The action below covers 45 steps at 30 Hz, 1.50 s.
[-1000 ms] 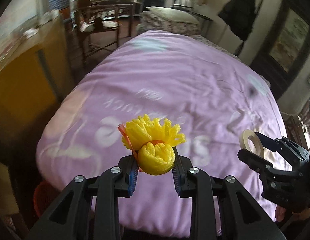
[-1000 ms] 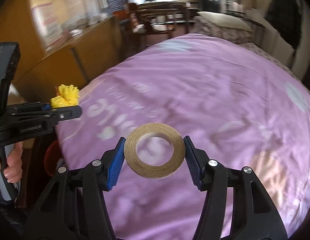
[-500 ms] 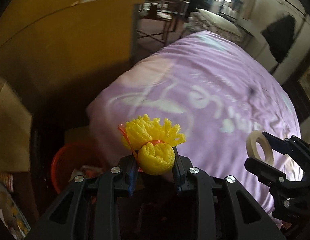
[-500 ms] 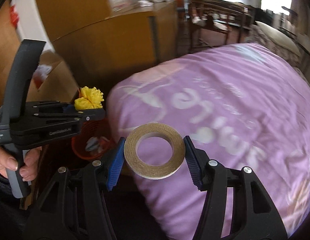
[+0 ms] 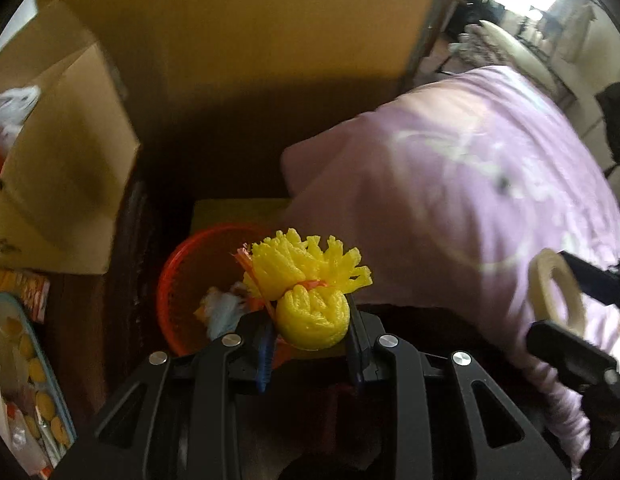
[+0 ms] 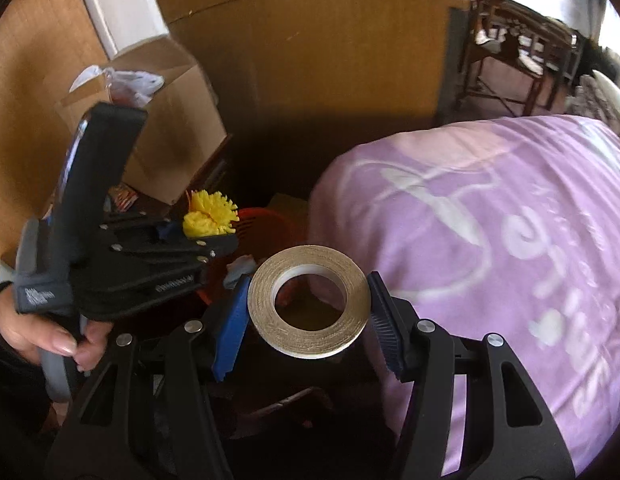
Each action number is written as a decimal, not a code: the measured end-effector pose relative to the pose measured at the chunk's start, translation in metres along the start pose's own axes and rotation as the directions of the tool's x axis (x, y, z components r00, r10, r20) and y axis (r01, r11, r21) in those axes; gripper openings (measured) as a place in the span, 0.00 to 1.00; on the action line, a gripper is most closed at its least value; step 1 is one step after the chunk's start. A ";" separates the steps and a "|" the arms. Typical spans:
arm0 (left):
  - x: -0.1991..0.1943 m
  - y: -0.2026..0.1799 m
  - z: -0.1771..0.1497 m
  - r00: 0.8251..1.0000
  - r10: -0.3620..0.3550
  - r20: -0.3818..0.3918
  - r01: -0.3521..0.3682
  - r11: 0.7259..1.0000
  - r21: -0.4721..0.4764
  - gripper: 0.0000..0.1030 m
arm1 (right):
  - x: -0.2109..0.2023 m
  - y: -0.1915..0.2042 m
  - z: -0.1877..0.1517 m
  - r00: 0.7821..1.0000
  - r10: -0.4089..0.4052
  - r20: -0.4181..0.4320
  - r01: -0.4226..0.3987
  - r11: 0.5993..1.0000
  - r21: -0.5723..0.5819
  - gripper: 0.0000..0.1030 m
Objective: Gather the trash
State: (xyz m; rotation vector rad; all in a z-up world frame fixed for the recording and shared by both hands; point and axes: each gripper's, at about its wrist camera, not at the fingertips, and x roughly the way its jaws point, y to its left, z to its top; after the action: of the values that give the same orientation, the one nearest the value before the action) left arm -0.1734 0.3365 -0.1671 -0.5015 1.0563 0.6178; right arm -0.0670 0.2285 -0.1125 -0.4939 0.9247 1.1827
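Both pieces are picked up but not binned: the left hand-held gripper point(image 5: 310, 344) clamps the yellow foam scrap point(image 5: 310, 296) above the orange bin point(image 5: 177, 276), and the right hand-held gripper point(image 6: 307, 312) pinches the tape roll point(image 6: 310, 300) near it.

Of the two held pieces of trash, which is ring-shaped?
The tape roll in the right gripper: a flat ring with an open centre. The left gripper holds a frilly yellow foam net.

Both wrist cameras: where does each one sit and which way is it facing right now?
Left wrist: on the left gripper, looking steeply down at the orange bin; its fingers pinch yellow foam.
Right wrist: on the right gripper, angled down; holds the tape roll; a hand shows.
Shared: bin, purple duvet, cardboard box.
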 end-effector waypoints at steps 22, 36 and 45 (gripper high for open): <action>0.092 0.099 -0.015 0.979 0.054 -0.196 -0.094 0.975 -0.200 0.30 | 0.150 0.059 0.040 0.963 0.164 -0.216 -0.177 0.983 -0.043 0.55; 0.092 0.120 -0.022 0.979 0.042 -0.198 -0.094 0.962 -0.257 0.55 | 0.155 0.049 0.042 0.958 0.184 -0.219 -0.193 0.981 -0.018 0.56; 0.078 0.108 -0.025 0.978 0.087 -0.190 -0.133 0.960 -0.246 0.60 | 0.129 0.042 0.036 0.969 0.157 -0.189 -0.163 0.987 -0.017 0.56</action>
State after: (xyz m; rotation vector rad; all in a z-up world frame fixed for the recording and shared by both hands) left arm -0.2349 0.4161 -0.2568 -0.7390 1.1848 0.8278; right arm -0.0824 0.3423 -0.1927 -0.5727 1.1253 1.3145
